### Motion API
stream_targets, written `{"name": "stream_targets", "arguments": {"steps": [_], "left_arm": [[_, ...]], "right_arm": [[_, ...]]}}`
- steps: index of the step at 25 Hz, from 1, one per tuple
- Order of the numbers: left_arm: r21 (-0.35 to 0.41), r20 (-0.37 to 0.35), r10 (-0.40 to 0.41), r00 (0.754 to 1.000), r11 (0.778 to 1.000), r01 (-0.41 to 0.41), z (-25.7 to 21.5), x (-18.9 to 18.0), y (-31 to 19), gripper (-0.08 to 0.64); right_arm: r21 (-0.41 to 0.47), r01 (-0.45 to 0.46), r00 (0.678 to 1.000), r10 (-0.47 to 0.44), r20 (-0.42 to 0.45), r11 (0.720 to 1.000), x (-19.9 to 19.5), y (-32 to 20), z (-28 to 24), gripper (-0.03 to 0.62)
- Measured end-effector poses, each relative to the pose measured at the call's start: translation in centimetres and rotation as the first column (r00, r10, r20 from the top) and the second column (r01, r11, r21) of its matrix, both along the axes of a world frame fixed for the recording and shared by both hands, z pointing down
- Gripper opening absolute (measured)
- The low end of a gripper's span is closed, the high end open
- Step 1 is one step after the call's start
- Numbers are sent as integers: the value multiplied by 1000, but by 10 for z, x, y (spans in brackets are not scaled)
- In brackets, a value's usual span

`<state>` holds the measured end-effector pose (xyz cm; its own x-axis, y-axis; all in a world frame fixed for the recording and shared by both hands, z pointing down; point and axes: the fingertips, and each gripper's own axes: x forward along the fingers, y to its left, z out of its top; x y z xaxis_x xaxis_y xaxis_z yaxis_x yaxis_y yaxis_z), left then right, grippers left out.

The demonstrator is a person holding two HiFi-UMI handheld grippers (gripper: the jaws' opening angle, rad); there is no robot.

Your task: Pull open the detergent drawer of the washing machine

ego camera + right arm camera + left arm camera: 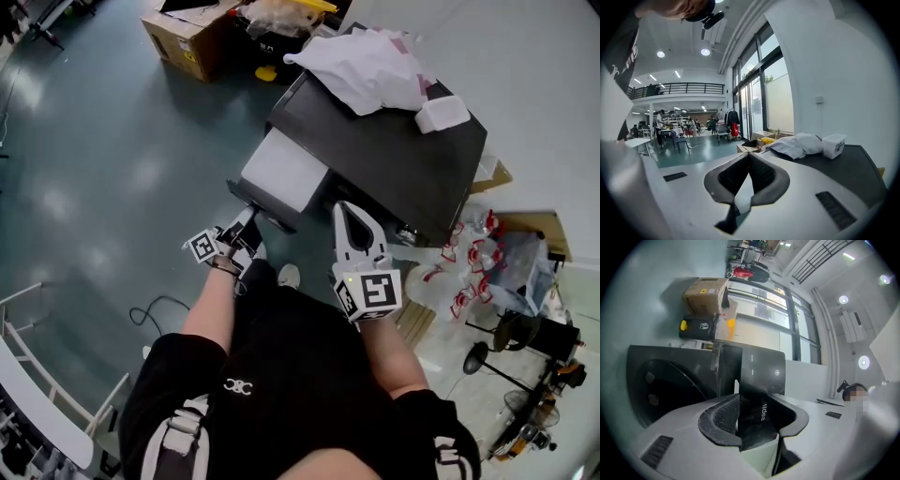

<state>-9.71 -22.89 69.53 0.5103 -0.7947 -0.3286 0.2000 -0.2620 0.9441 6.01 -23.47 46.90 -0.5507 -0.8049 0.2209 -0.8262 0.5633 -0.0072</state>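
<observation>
Detergent drawer (279,172) stands drawn out from the front of the washing machine (394,155), long axis pointing toward us. We have the left hand-held gripper (249,220) clamped on its dark front panel, the right hand-held gripper (357,223) hovers beside it, pinched together and empty
</observation>
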Motion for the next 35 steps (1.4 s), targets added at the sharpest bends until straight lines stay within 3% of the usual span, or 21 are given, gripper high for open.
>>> {"name": "stream_targets", "arguments": {"steps": [11, 25, 35], "left_arm": [[15, 9, -34, 999, 999, 34, 2, -16, 50, 172], [-22, 15, -121, 993, 992, 121, 8, -35, 93, 176], [-115, 116, -158, 981, 979, 171, 30, -36, 100, 170]], "right_arm": [[-14, 48, 999, -48, 17, 999, -2, 13, 6, 2], [-14, 138, 990, -138, 30, 990, -15, 34, 7, 2], [-8, 153, 988, -153, 30, 988, -11, 41, 8, 2]]}}
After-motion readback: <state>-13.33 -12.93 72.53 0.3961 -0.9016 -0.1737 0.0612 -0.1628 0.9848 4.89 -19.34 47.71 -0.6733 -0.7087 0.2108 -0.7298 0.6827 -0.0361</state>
